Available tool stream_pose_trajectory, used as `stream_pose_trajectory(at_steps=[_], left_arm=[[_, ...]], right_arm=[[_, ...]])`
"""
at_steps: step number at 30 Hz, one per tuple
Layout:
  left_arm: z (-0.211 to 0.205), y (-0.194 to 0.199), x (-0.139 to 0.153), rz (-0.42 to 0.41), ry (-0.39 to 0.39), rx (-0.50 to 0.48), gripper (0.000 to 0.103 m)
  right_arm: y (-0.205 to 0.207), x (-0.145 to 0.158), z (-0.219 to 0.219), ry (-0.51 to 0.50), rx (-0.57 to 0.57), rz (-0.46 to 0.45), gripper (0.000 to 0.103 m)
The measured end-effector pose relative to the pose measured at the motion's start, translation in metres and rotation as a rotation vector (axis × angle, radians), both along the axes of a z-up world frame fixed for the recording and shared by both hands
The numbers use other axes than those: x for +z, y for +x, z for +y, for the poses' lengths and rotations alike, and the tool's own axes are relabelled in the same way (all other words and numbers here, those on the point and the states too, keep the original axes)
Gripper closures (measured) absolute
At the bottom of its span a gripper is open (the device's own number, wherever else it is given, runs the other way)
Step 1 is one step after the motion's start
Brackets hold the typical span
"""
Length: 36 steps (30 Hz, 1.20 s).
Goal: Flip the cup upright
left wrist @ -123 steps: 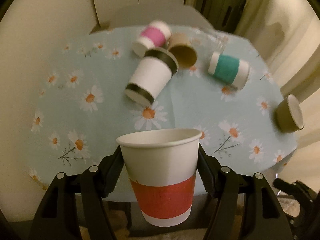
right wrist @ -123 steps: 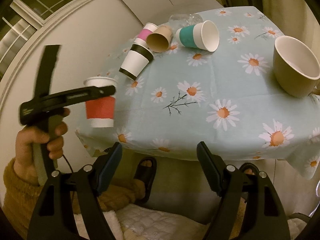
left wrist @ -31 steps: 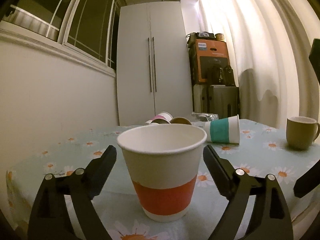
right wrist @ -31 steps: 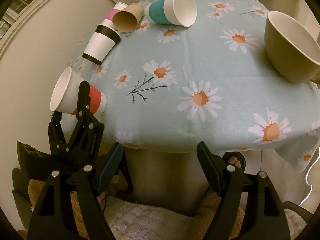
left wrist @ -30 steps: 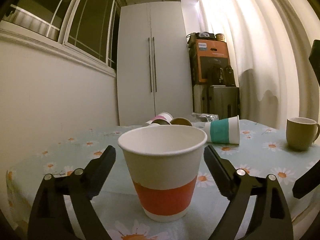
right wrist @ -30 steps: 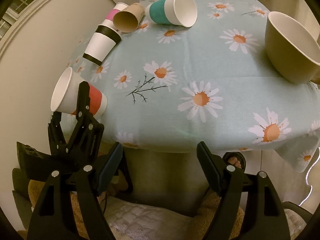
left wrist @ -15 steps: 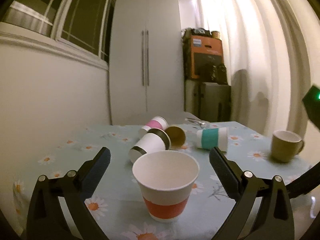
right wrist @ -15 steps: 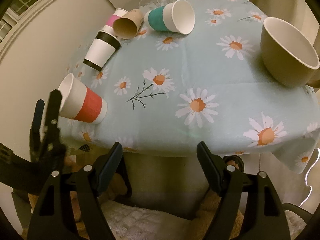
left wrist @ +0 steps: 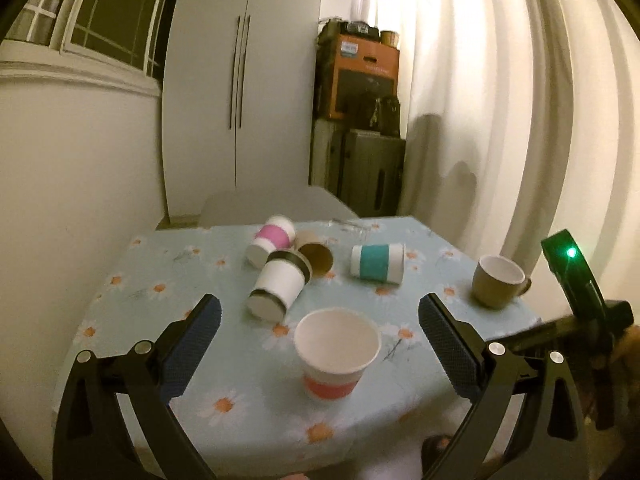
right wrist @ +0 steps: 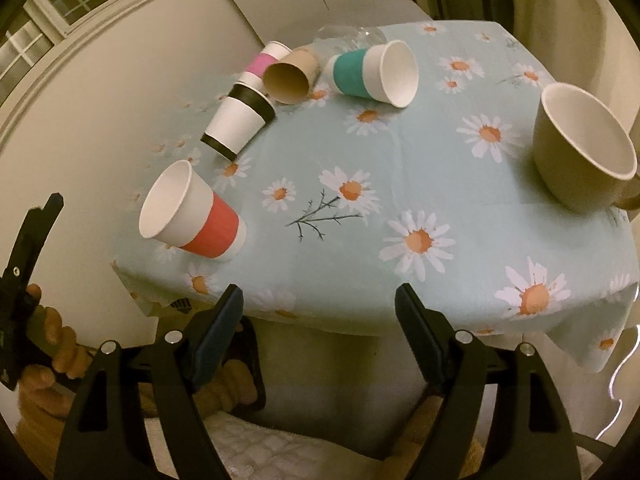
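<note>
While I look through the left wrist camera, my left gripper [left wrist: 319, 328] stands spread wide with nothing between its fingers. The red-banded cup [left wrist: 335, 354] sits upright on the daisy tablecloth [left wrist: 160, 312], mouth up, framed between the two fingers but apart from both and a little beyond their tips. Past that cup lies the black-banded cup [left wrist: 280, 285] on its side, and behind it the pink-banded cup [left wrist: 271, 241] and a brown cup [left wrist: 316, 255], also tipped over. To the right of the black-banded cup lies the teal-banded cup [left wrist: 377, 263], and well right of the red-banded cup an olive mug [left wrist: 498, 281] stands upright. At the right edge I see part of the other tool, blurred, so I would not judge its state from here.

Through the right wrist camera, my right gripper [right wrist: 319, 308] is likewise wide open and empty, hanging off the near edge of the tablecloth [right wrist: 400, 240]. The red-banded cup [right wrist: 190, 211] stands near the cloth's left corner, well left of and beyond my fingertips. The olive mug [right wrist: 580, 148] sits far right of that cup.
</note>
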State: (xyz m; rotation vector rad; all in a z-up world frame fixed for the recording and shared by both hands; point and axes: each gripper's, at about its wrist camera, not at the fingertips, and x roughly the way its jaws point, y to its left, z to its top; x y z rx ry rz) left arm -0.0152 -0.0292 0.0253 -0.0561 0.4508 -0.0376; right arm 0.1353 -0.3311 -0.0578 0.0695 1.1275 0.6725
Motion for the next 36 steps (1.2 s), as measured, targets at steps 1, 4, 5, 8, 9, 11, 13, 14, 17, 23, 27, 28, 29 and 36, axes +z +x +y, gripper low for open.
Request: stream_pose_trajectory(at_steps=[1, 4, 5, 8, 9, 11, 13, 14, 17, 23, 27, 28, 29, 36], left_arm=[[0.006, -0.002, 0.000, 0.027, -0.015, -0.001, 0.006], [0.022, -0.005, -0.006, 0.103, -0.059, -0.004, 0.006], [0.025, -0.007, -0.007, 0.110, -0.063, -0.002, 0.007], [0.031, -0.010, -0.015, 0.133, -0.048, -0.019, 0.007], [0.032, -0.010, -0.018, 0.140, -0.056, -0.026, 0.007], [0.035, -0.011, -0.024, 0.153, -0.079, -0.041, 0.007], [0.037, -0.012, -0.029, 0.157, -0.095, -0.048, 0.007], [0.038, -0.012, -0.032, 0.164, -0.109, -0.052, 0.007], [0.043, -0.014, -0.037, 0.181, -0.150, -0.048, 0.007], [0.048, -0.017, -0.034, 0.182, -0.157, -0.053, 0.007], [0.051, -0.014, -0.035, 0.198, -0.167, -0.044, 0.007], [0.051, -0.013, -0.035, 0.199, -0.168, -0.046, 0.007], [0.051, -0.013, -0.035, 0.201, -0.167, -0.046, 0.007], [0.045, -0.015, -0.035, 0.200, -0.147, -0.060, 0.007]], right_arm=[[-0.001, 0.002, 0.001, 0.006, 0.003, -0.009, 0.025], [-0.003, 0.007, 0.005, 0.024, 0.018, -0.041, 0.025], [-0.003, 0.006, 0.006, 0.025, 0.023, -0.042, 0.025], [-0.006, 0.005, 0.010, 0.016, 0.031, -0.045, 0.025], [-0.007, 0.006, 0.011, 0.016, 0.036, -0.052, 0.025], [-0.011, 0.009, 0.013, 0.022, 0.047, -0.083, 0.025], [-0.015, 0.015, 0.014, 0.033, 0.053, -0.117, 0.025], [-0.017, 0.017, 0.015, 0.036, 0.057, -0.134, 0.025], [-0.024, 0.024, 0.018, 0.036, 0.067, -0.187, 0.025], [-0.036, 0.030, 0.026, 0.029, 0.088, -0.259, 0.025], [-0.044, 0.033, 0.034, 0.018, 0.115, -0.304, 0.023], [-0.045, 0.033, 0.036, 0.011, 0.122, -0.315, 0.023], [-0.046, 0.033, 0.037, 0.007, 0.124, -0.321, 0.023], [-0.050, 0.035, 0.036, 0.005, 0.127, -0.354, 0.023]])
